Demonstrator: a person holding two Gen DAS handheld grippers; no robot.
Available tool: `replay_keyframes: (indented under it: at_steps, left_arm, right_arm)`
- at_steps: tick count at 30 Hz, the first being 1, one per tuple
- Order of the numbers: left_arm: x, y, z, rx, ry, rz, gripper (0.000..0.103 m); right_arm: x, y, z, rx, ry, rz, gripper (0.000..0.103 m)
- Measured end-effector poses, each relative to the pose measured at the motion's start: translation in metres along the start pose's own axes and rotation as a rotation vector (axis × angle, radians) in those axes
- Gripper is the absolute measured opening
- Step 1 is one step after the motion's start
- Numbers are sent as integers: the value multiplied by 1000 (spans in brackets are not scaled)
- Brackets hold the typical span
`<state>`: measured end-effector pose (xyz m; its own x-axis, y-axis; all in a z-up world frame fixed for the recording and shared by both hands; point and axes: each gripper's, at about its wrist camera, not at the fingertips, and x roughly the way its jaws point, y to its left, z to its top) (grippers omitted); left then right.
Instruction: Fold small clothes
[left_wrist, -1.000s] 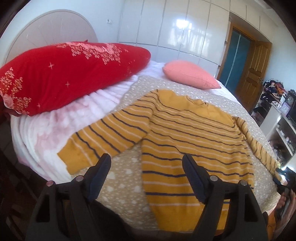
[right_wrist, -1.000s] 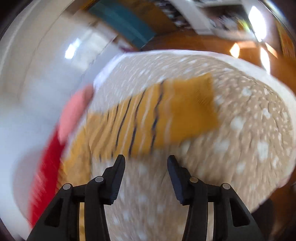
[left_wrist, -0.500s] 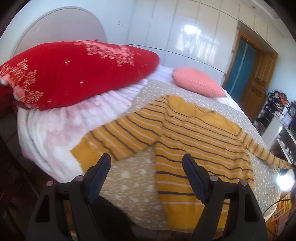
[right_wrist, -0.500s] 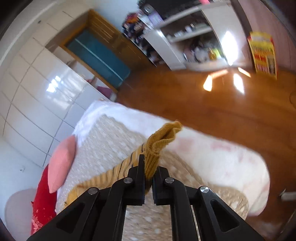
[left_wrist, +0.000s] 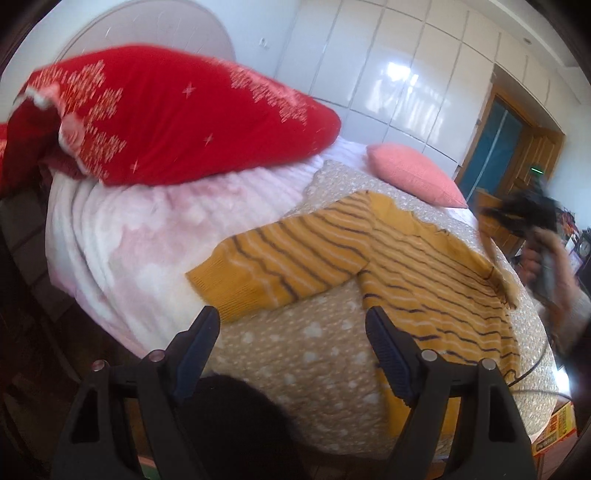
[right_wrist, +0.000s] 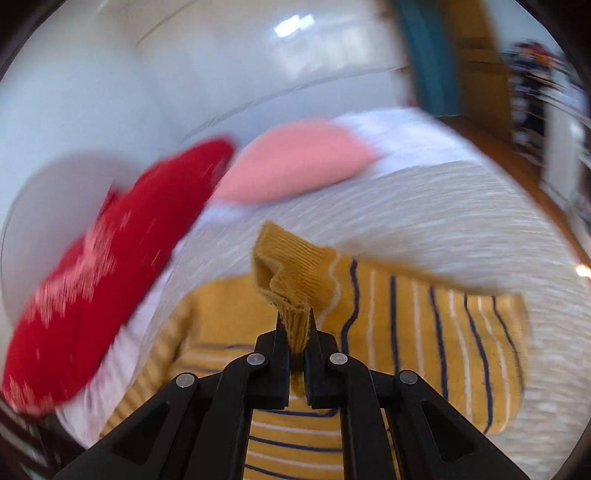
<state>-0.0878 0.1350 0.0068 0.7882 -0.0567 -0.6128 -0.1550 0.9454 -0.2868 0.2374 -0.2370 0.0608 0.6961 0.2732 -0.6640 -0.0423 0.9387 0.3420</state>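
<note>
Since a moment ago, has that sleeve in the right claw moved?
Yes. The right claw has carried the sleeve cuff from beyond the bed edge, over the floor, inward above the sweater, toward the pink pillow.

Motion blur smears the red pillow (right_wrist: 110, 266) left of the right gripper (right_wrist: 295, 332). The sweater (left_wrist: 424, 280) hem drops off the bed beyond the left gripper (left_wrist: 291, 332).

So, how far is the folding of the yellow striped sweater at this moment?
Early stage. Done: the sweater lies spread on the bed. In hand: the right claw is shut on one sleeve cuff and holds it above the sweater's body. Left: the other sleeve lies stretched out flat, the left claw is open and empty, and the body is not folded yet.
</note>
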Motion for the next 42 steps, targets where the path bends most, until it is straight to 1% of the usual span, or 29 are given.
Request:
replay_keyframes:
  at_steps: [1, 2, 4, 6, 8, 9, 10, 12, 14, 16, 17, 18, 19, 20, 21, 22, 23, 25, 27, 31, 33, 34, 35, 36, 37, 40, 42]
  left_arm:
    - [2, 8, 0, -18, 6, 3, 80]
    - [3, 15, 0, -35, 9, 7, 80]
    - [4, 33, 0, -73, 11, 19, 80]
    - [3, 45, -1, -95, 7, 37, 80]
    - [2, 56, -2, -117, 6, 48, 80]
    - [2, 61, -2, -129, 8, 53, 80]
    - [1, 66, -3, -141, 10, 58, 80]
    - [0, 75, -5, -154, 6, 75, 80]
    - [-1, 83, -6, -164, 1, 106, 80]
    - [-3, 89, -7, -177, -1, 127, 80]
    - [-5, 93, -8, -184, -4, 142, 80]
    - [-7, 97, -9, -189, -8, 161, 80]
    - [-9, 100, -11, -195, -9, 177, 80]
    - [-10, 103, -12, -201, -9, 185, 80]
    - [-13, 106, -14, -210, -8, 192, 80]
    - [-15, 109, -15, -217, -10, 199, 80]
    - [-18, 111, -17, -220, -11, 205, 80]
    - [-23, 114, -20, -222, -17, 213, 80]
    - [-27, 116, -22, -221, -20, 214, 80]
    - [-28, 117, -24, -220, -15, 205, 80]
    - [-26, 115, -23, -220, -10, 195, 80]
    - [-25, 114, -22, -219, -8, 191, 80]
    - [-25, 113, -21, -218, -7, 185, 80]
    - [-26, 110, -20, -211, -9, 178, 80]
    - [-26, 107, -19, -202, -11, 176, 80]
    - [-23, 93, -13, -157, -12, 174, 80]
    - [-21, 82, -8, -132, -13, 159, 80]
  right_arm:
    - [21, 22, -7, -30, 32, 10, 6]
    - [53, 48, -12, -74, 72, 4, 6]
    - [101, 82, -25, -141, 130, -32, 6]
    - [133, 98, -43, -187, 178, -66, 12]
    - [149, 99, -57, -211, 208, -69, 18]
    - [150, 102, -62, -215, 216, -49, 25]
    - [152, 106, -65, -219, 224, 6, 29]
    - [143, 119, -71, -241, 229, 93, 30]
    - [124, 139, -76, -300, 201, 123, 33]
    - [103, 157, -85, -372, 174, 151, 42]
    - [88, 168, -94, -428, 161, 177, 45]
    - [74, 178, -104, -482, 156, 208, 52]
    - [59, 190, -119, -547, 158, 242, 59]
    - [46, 198, -134, -596, 165, 268, 62]
    - [36, 210, -154, -668, 185, 301, 68]
    - [30, 222, -173, -734, 205, 324, 70]
    - [27, 229, -185, -783, 216, 334, 70]
    - [16, 245, -222, -917, 225, 332, 70]
    - [16, 260, -258, -1060, 209, 300, 70]
    - [20, 278, -302, -1197, 178, 270, 70]
    - [27, 290, -319, -1249, 145, 225, 70]
    - [34, 296, -323, -1263, 135, 200, 63]
    - [38, 299, -324, -1249, 141, 186, 50]
    - [42, 300, -316, -1198, 161, 204, 26]
    - [40, 301, -306, -1153, 156, 209, 10]
    - [28, 285, -248, -971, 85, 222, 8]
    - [15, 251, -189, -784, 26, 213, 8]
